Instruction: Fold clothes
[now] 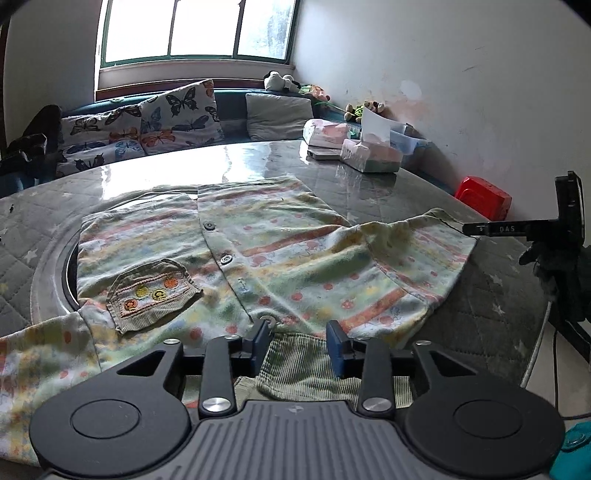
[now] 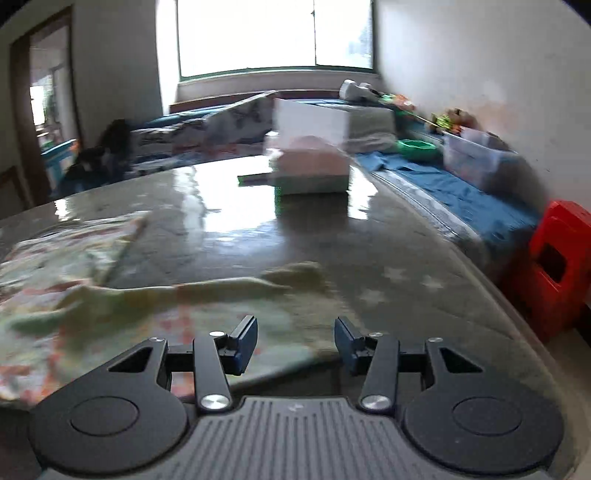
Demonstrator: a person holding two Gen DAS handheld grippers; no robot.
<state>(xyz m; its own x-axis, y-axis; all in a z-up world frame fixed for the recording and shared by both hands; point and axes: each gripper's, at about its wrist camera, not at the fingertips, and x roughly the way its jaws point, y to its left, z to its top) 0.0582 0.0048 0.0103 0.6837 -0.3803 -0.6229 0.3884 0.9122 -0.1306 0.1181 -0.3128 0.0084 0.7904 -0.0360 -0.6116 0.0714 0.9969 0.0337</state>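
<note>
The left tongs [image 1: 297,341] are standing spread over the near edge of the shirt [image 1: 258,251], their blue pads [image 1: 258,341] apart with the ribbed green collar [image 1: 295,365] lying between them, not pinched. The right tongs [image 2: 295,345] are also standing spread, hovering above the shirt's right sleeve [image 2: 184,306] with nothing gripped; that view is blurring. From the left view, the right tongs [image 1: 480,229] are showing at the far right edge of the sleeve, with a gloved hand [image 1: 554,258] behind them.

The shirt is lying flat on the counter [image 1: 369,177], front up, buttons [image 1: 225,258] running down its middle and a ribbed pocket [image 1: 151,291] with stitched flowers sitting on its left side. Its right sleeve is stretching out to the right, its left sleeve [image 1: 37,362] trailing toward the near left.

Farther back on the glossy counter, a tissue box [image 1: 369,155] is sitting at the far right. Beyond the counter, a bench with butterfly cushions [image 1: 147,122] and a grey cushion [image 1: 277,114] is running under the window [image 1: 195,29]. Soft toys [image 1: 284,81] are resting in the far corner. A red stool [image 1: 484,199] is standing on the right, beside the counter.
</note>
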